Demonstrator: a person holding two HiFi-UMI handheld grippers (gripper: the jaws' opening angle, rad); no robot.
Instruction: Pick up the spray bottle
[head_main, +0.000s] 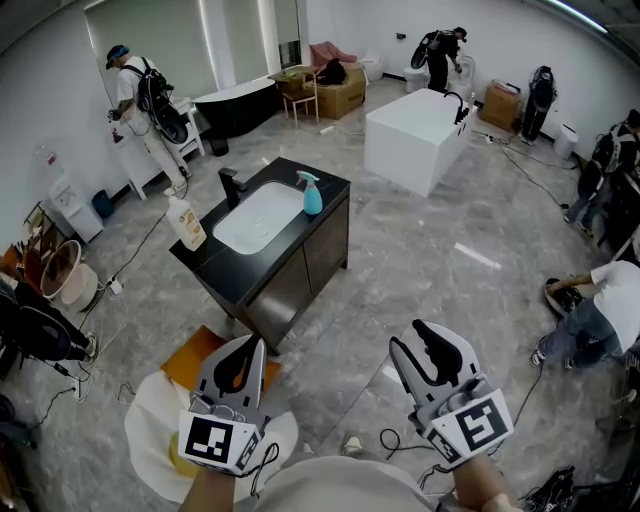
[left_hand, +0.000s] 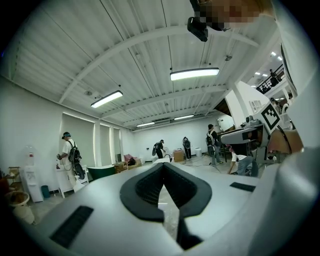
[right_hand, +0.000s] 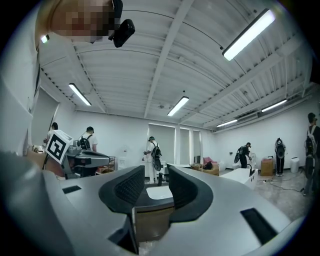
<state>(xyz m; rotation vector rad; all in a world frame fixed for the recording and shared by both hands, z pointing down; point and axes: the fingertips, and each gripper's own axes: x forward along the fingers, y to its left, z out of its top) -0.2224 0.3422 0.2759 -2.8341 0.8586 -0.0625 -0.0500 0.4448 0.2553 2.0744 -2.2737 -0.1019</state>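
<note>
We stand well short of black sink vanity (head_main: 320, 250), grippers level ahead. Teal spray bottle (head_main: 312, 193) upright on countertop, beside basin (head_main: 258, 216). Left gripper (head_main: 256, 345) pinched closed, empty; right gripper (head_main: 408, 338) parted, empty, likely readied for bottle.

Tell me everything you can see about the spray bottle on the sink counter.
The spray bottle has a teal, plastic-looking body and a paler trigger head pointing left in the head view. It stands upright on the black counter, beside the far right edge of the white basin. Only the counter touches it.
</note>
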